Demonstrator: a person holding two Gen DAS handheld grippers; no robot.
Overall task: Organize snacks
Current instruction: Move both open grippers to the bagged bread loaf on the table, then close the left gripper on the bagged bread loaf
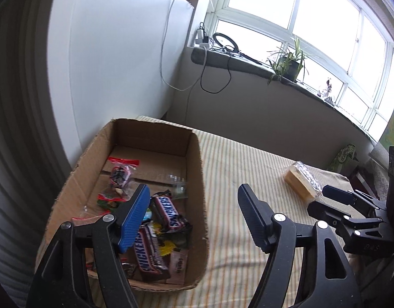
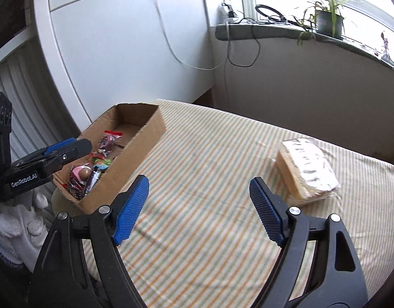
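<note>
In the left wrist view, the left gripper [image 1: 194, 210] hangs with its blue-padded black jaws spread wide and nothing between them, one finger over the open brown cardboard box [image 1: 197, 169] and the other over the striped cream-and-orange cloth [image 1: 235, 159] beside it. The box lies on the cloth and holds the snacks: two brown Snickers bars [image 1: 168, 210] near its close end, small clear bags with red zip tops [image 1: 122, 172] further in, and other wrappers too jumbled to tell apart. Well apart from the box, a clear-wrapped tan block of wafers [image 1: 302, 179] lies on the cloth, with the right gripper's fingers [image 1: 337, 195] just beside it. In the right wrist view, the right gripper [image 2: 199, 208] is likewise wide and empty above the bare striped cloth, between the box on its left and the wrapped block on its right. The left gripper pokes over the box from the left edge, above a white knitted glove [image 2: 14, 225].
</note>
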